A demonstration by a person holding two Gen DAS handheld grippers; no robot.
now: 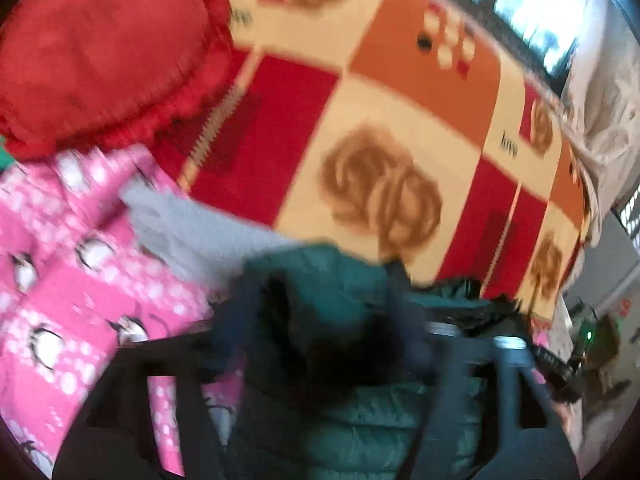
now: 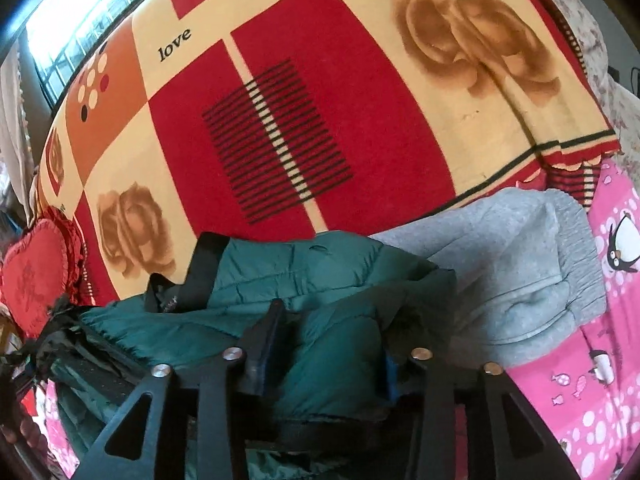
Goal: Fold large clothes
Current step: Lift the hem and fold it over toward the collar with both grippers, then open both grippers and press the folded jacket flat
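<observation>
Green puffer jacket [image 2: 320,292]: lying bunched on the bed at the near edge of the patterned blanket [image 2: 340,120], touching the grey sweatpants [image 2: 516,264] beside it.

Right tongs [image 2: 326,344]: sitting partly open, a thick fold of the jacket filling the gap between both fingers.

Left tongs [image 1: 324,320]: showing blurred, also partly open, with jacket fabric bulging between the fingers.

Pink penguin sheet [image 1: 60,280]: lying under the clothes.

Red heart cushion [image 1: 96,52]: resting on the blanket.

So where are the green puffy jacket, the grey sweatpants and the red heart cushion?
green jacket [image 2: 320,280]: right wrist view, quilted upper panel.
grey sweatpants [image 2: 500,256]: right wrist view, fleecy middle.
red heart cushion [image 1: 100,52]: left wrist view, flat centre.
</observation>
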